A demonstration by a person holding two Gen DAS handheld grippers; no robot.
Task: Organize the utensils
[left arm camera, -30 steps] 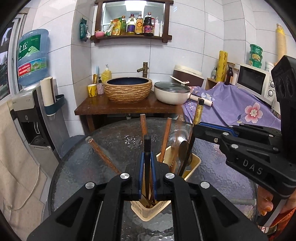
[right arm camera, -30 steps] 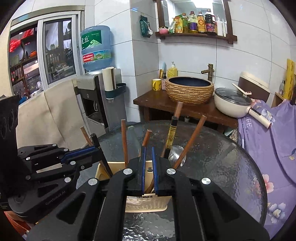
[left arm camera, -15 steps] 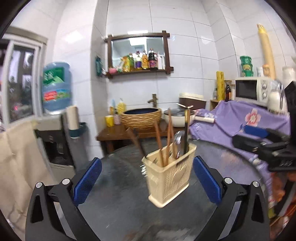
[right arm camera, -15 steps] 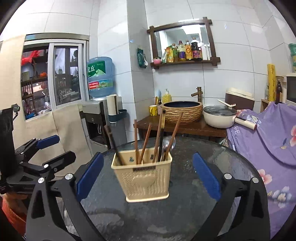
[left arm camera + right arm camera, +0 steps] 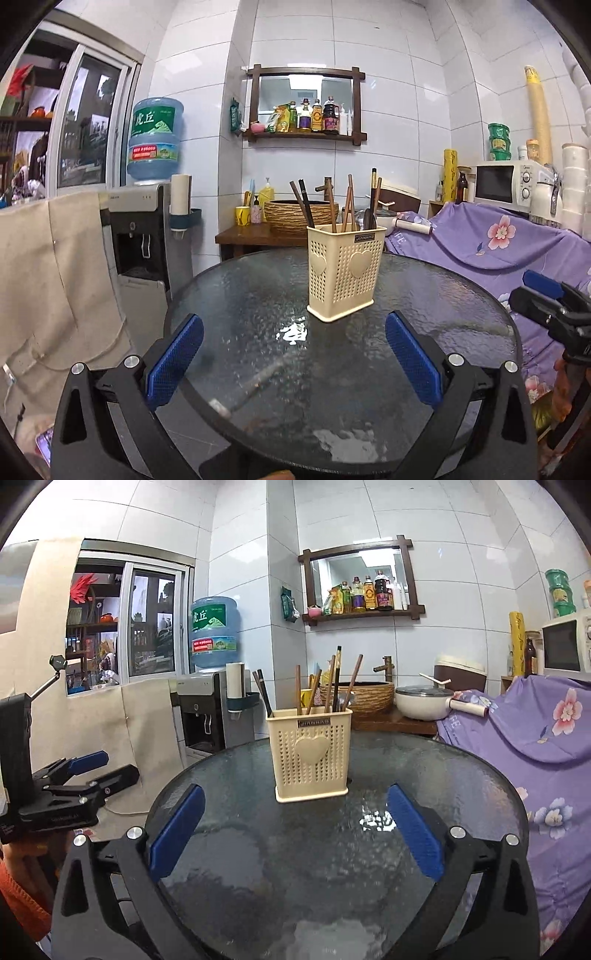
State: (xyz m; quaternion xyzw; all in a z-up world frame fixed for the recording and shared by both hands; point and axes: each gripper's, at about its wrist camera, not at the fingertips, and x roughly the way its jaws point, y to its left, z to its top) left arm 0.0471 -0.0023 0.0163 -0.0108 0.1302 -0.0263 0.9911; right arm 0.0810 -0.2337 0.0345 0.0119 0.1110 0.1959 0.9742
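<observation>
A: While both sets of jaws stand spread as wide as they go, does either hold anything?

B: No. The left gripper and the right gripper are both empty, each hovering over the near edge of the round glass bench, with the utensil holder farther off toward the middle.

A: And the utensils?

B: The chopsticks and what looks like a spoon stand upright in the holder, leaning at mixed angles. The bench around it shows nothing else loose.

A: How would those pieces handle?

B: Probably light and stiff. The chopsticks are thin and likely smooth, so they could twist or slip between flat pads; a grip on the upper shaft, well above the rim, seems safest. The holder is perforated plastic, likely light enough to tip or slide on the glass if a stick is tugged sideways, so a straight upward pull suits it.
</observation>
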